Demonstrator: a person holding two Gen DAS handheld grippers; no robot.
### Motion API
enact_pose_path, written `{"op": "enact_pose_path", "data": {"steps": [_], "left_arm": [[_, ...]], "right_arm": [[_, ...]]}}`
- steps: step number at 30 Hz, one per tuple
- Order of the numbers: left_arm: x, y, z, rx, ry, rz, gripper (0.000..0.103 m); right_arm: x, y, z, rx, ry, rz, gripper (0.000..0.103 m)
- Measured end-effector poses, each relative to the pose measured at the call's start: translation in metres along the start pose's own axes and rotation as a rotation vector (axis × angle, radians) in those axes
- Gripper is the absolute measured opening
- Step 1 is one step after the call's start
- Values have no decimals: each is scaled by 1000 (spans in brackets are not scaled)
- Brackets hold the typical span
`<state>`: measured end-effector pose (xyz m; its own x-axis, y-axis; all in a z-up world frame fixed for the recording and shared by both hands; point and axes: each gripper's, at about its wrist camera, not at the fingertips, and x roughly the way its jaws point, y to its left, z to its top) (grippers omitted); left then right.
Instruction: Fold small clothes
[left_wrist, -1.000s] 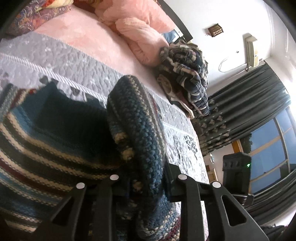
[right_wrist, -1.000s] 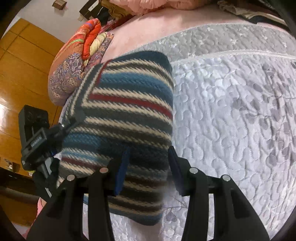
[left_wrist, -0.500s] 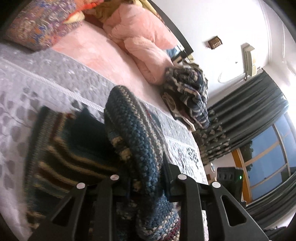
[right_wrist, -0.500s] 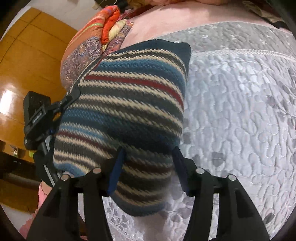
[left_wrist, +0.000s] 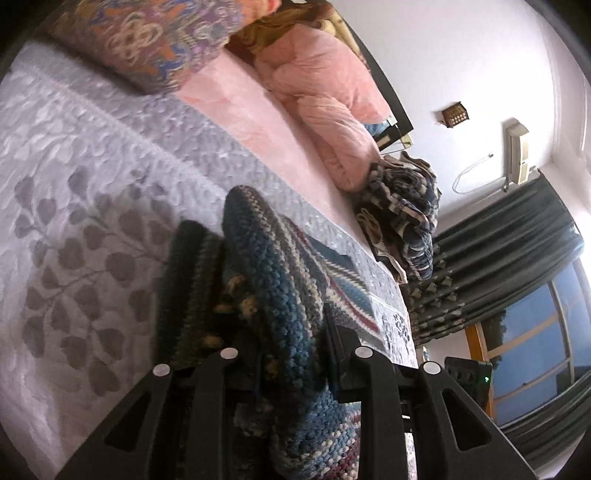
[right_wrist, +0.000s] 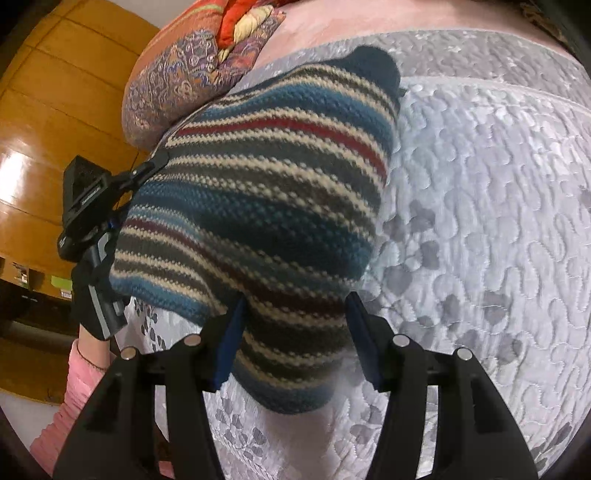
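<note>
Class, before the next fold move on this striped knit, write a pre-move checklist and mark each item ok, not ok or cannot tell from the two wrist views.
1. Left gripper shut on the knit: ok, a thick fold sits between its fingers.
2. Right gripper shut on the knit: ok, cloth fills the gap between the blue pads.
3. Both grip the same garment: ok, the left gripper shows at the knit's far edge in the right view.
4. Knit lifted off the quilt: cannot tell how much.
5. Landing area on the quilt free: ok nearby.
6. Clothes pile apart from the knit: ok.
</note>
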<state>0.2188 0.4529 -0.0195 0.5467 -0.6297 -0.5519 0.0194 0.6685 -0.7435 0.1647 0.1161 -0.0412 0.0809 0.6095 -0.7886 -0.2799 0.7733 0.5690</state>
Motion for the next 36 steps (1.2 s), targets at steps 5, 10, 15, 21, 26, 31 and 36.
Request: {"op": "enact_pose_path", "data": {"steps": [5,10,15,21,26,31,36], "left_arm": [[5,19,-3,13,25,16,26],[18,32,-8,24,52,40,29],[19,27,-12,52,58,97,45],[-10,7,-23,95,39,227,51],[-54,-17,-58,161,-31,348,52],[-69,-24,-96,169,-5,326,51],[-63,-27,-105,171,17,313,51]], "right_arm": [[14,7,-1,-20,15,-36,55],[25,5,2,-13,28,-66,55],[35,1,7,9,42,-70,56],[20,-4,-4,6,49,-51,58],[16,-3,-11,22,68,-30,62],[17,-5,-17,35,89,-24,62],[22,-10,-18,57,109,-10,62]]}}
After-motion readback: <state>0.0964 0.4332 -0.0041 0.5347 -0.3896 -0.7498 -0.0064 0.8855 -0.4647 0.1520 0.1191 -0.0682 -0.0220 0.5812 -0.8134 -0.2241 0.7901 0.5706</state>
